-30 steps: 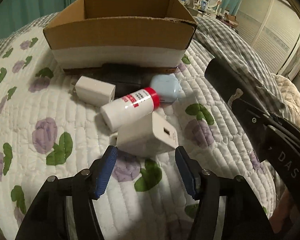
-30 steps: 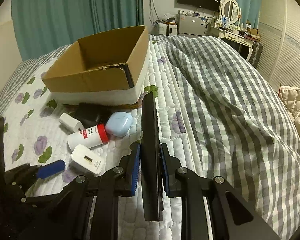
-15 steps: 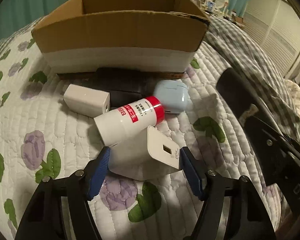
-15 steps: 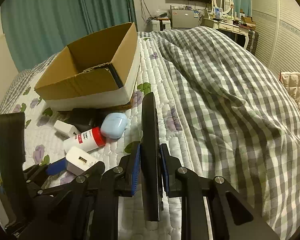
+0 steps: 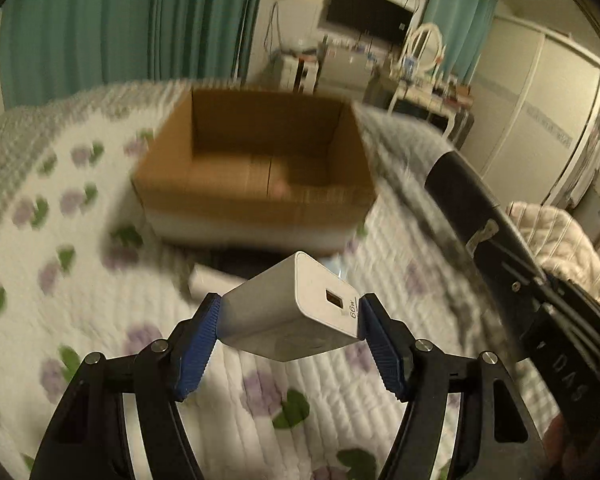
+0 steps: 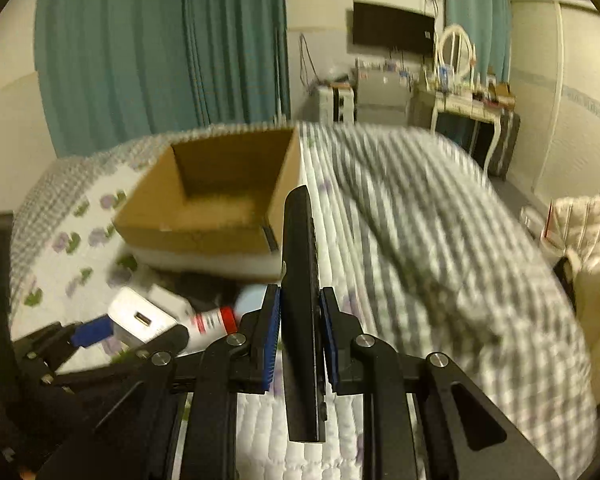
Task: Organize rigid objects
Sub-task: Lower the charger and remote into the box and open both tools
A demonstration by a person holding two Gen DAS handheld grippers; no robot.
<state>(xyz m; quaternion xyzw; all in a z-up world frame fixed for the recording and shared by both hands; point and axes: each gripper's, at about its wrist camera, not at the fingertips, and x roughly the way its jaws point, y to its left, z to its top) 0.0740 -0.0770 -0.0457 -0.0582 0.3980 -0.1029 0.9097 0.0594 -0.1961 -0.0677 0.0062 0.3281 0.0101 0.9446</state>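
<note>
White charger [image 5: 296, 312] marked "66W" (USB port showing) clamped in left tongs [image 5: 290, 344], right tongs [image 6: 299, 338] gripping black slab [image 6: 300, 300].

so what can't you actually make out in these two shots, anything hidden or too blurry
- Left wrist view: items on the quilt behind the white charger, hidden by it and by motion blur.
- Left wrist view: cardboard box floor, smeared; contents unclear.
- Right wrist view: flat black object seen edge-on in the right gripper; identity unclear.
- Right wrist view: red-capped bottle, label blurred, partly hidden by the left gripper.
</note>
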